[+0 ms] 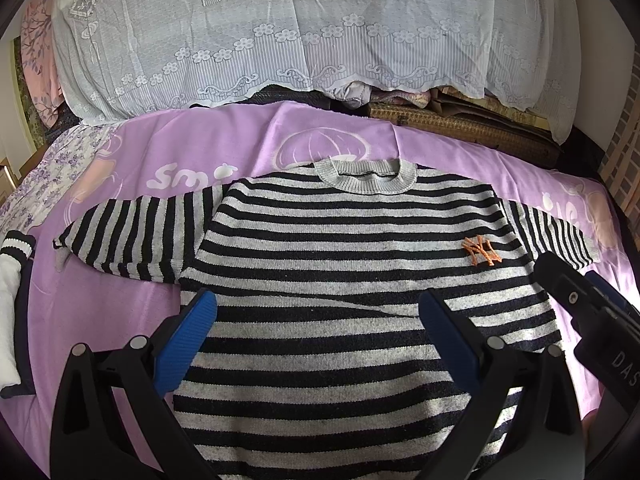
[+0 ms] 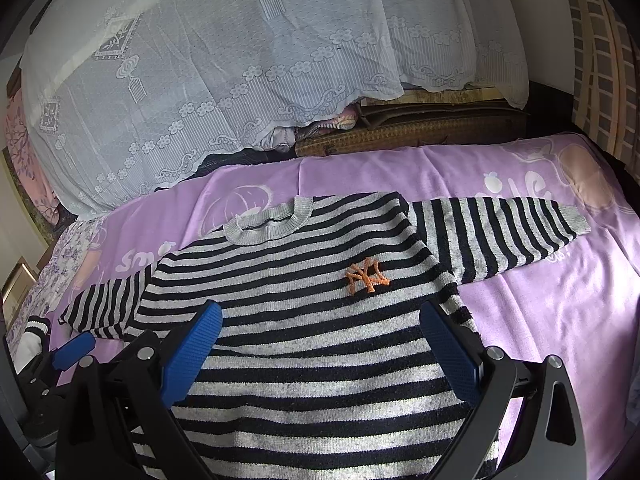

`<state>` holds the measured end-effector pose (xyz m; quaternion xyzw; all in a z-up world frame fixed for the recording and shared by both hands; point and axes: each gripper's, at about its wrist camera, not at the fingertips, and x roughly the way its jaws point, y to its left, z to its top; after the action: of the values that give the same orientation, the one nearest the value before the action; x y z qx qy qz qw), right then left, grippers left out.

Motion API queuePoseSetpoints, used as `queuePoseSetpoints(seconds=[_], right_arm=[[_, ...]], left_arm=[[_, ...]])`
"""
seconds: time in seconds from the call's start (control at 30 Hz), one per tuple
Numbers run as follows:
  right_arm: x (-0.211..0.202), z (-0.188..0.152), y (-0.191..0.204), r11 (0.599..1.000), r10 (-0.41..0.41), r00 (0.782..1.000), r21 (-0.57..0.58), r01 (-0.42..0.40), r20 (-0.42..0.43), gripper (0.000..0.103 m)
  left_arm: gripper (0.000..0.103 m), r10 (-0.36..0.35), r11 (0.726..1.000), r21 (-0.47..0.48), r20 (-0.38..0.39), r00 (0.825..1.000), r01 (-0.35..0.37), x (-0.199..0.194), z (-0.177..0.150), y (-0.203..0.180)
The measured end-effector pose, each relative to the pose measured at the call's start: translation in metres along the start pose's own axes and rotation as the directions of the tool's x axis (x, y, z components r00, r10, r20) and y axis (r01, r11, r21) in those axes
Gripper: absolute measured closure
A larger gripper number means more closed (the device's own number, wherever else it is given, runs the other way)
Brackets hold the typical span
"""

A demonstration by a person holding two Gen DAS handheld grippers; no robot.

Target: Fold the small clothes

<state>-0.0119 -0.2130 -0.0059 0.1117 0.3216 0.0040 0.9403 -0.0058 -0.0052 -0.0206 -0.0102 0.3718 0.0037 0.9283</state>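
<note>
A small black-and-grey striped sweater with an orange logo lies flat, front up, on a purple sheet, both sleeves spread sideways. My left gripper hovers open over the sweater's lower body, blue pads wide apart, nothing between them. My right gripper also stands open over the lower body, toward the sweater's right side. Each gripper shows at the edge of the other's view: the right gripper and a blue pad of the left gripper.
A white lace cover drapes a pile behind the sheet. A woven mat lies under it. White and navy folded clothing sits at the far left. A floral cloth lies beyond it.
</note>
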Motion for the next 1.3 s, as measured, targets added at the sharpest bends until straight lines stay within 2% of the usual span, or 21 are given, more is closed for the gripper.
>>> queuePoseSetpoints(seconds=[0.27,0.4,0.5,0.57,0.63,0.67,0.7,0.77,0.8,0.83,0.9,1.07,1.2,1.3], right_arm=[[0.006,0.0,-0.007,1.0,-0.03,1.0,0.007,0.03,-0.005,0.004],[0.017,-0.006,-0.014,0.998,-0.055,0.996,-0.012,0.054,-0.067,0.004],[0.027,-0.023,-0.019,0.996,-0.084,0.988,-0.045,0.079,-0.131,0.004],[0.03,-0.037,-0.021,0.993,-0.1,0.982,-0.073,0.089,-0.162,0.004],[0.033,-0.053,-0.023,0.988,-0.125,0.972,-0.113,0.104,-0.199,0.004],[0.035,-0.061,-0.024,0.985,-0.135,0.966,-0.132,0.108,-0.22,0.004],[0.037,-0.069,-0.026,0.983,-0.144,0.96,-0.147,0.111,-0.238,0.004],[0.042,-0.085,-0.03,0.979,-0.157,0.947,-0.17,0.112,-0.279,0.004],[0.045,-0.096,-0.033,0.977,-0.164,0.936,-0.185,0.109,-0.312,0.003],[0.045,-0.105,-0.034,0.973,-0.17,0.933,-0.203,0.109,-0.316,0.003],[0.034,-0.118,-0.031,0.961,-0.182,0.945,-0.254,0.112,-0.273,0.003],[0.008,-0.131,-0.035,0.951,-0.181,0.943,-0.294,0.095,-0.28,0.004],[-0.015,-0.125,-0.032,0.954,-0.16,0.953,-0.29,0.082,-0.256,0.004],[-0.017,-0.116,-0.016,0.951,-0.12,0.965,-0.306,0.045,-0.233,0.004]], left_arm=[[0.005,-0.002,1.0,-0.007,-0.037,0.999,0.001,0.011,0.0,0.003],[0.005,-0.012,1.0,0.0,-0.116,0.993,0.012,0.028,-0.01,0.006],[0.005,-0.024,1.0,0.008,-0.159,0.987,0.025,0.036,-0.025,0.012],[0.005,0.002,1.0,0.027,-0.187,0.982,0.003,0.041,-0.04,0.018],[0.004,0.025,0.999,0.041,-0.23,0.973,-0.016,0.05,-0.058,0.024],[0.004,0.02,0.999,0.037,-0.27,0.963,-0.011,0.056,-0.07,0.03],[0.004,0.002,1.0,0.024,-0.28,0.96,0.005,0.057,-0.078,0.035],[0.004,-0.007,1.0,0.021,-0.256,0.967,0.013,0.047,-0.085,0.04],[0.004,-0.001,0.999,0.038,-0.252,0.968,0.01,0.044,-0.089,0.039],[0.004,0.006,0.998,0.056,-0.248,0.969,0.008,0.042,-0.093,0.038],[0.004,0.019,0.995,0.102,-0.236,0.972,0.005,0.033,-0.103,0.035],[0.004,-0.008,0.987,0.158,-0.213,0.977,0.043,0.008,-0.121,0.042],[0.004,-0.088,0.986,0.119,-0.23,0.969,0.117,-0.014,-0.114,0.054],[0.005,-0.153,0.978,0.108,-0.192,0.969,0.176,-0.025,-0.095,0.044]])
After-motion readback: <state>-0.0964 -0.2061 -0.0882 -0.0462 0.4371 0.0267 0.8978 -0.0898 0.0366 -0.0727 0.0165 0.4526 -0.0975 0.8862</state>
